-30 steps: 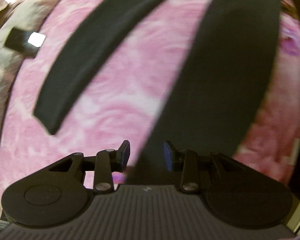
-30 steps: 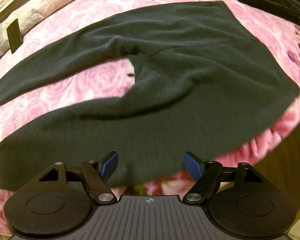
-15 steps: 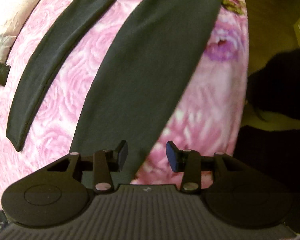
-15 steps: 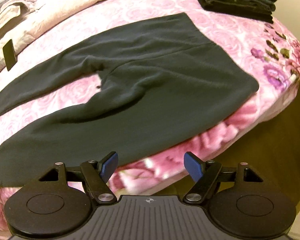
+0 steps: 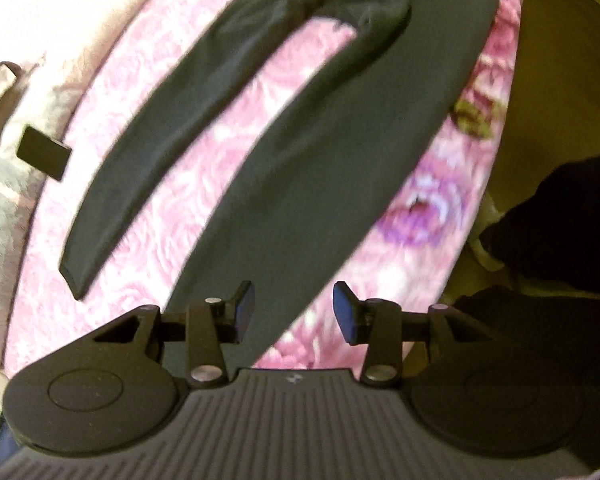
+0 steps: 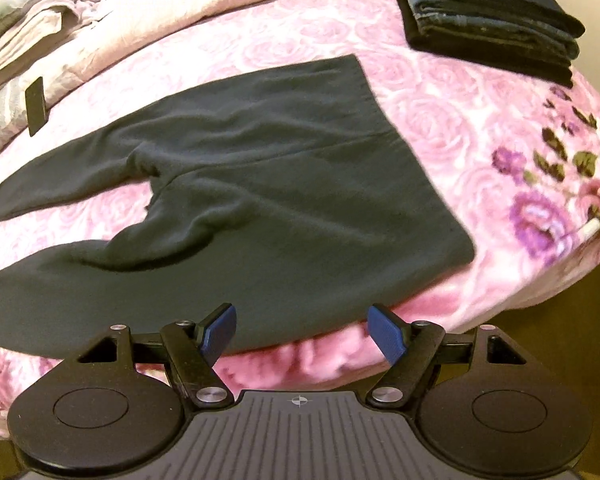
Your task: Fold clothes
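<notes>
Dark trousers (image 6: 260,184) lay spread flat along the bed's near edge, legs toward its left side. My right gripper (image 6: 300,332) hung wide and empty above the near leg; my left gripper (image 5: 294,312), jaws just opening and partly apart, held nothing above that leg's lower end.

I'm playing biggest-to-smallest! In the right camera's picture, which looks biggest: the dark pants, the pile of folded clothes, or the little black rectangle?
1. Pants, by far.
2. Pile, though it lies farther off, so it looks smaller than it is.
3. Rectangle, also far off.
</notes>
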`<control>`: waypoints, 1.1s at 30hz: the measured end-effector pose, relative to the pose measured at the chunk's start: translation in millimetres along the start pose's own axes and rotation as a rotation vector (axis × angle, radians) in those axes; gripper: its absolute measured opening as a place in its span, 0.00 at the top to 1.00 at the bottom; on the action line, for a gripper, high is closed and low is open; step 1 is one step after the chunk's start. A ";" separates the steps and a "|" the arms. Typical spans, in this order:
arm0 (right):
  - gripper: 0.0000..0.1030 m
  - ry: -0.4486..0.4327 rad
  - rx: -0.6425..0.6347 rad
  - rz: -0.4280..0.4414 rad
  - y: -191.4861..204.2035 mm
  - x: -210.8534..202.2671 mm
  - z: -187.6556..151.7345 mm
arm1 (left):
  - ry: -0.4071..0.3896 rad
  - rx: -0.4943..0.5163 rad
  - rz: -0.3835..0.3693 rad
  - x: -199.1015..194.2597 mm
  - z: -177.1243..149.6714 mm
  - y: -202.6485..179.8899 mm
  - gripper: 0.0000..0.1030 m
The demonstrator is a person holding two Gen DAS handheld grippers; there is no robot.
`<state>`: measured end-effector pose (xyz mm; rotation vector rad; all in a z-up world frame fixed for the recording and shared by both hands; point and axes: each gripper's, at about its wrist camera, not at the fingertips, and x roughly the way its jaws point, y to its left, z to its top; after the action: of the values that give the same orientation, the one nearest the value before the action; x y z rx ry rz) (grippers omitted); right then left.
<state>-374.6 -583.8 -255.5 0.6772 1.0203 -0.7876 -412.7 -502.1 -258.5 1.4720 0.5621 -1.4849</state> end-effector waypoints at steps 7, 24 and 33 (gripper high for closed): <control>0.27 0.004 0.017 -0.020 -3.4 -6.2 3.9 | -0.057 -0.042 -0.006 -2.4 22.2 5.7 0.56; 0.27 -0.029 -0.153 -0.018 72.0 -40.5 19.6 | -0.126 -0.086 0.084 -12.4 -24.3 44.9 0.56; 0.27 -0.056 -0.451 -0.030 117.3 -42.0 54.0 | -0.128 -0.118 0.189 -6.7 -48.0 112.0 0.56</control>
<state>-265.0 -552.0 -181.9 0.2519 1.1102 -0.5697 -294.7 -510.7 -228.6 1.2918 0.4147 -1.3632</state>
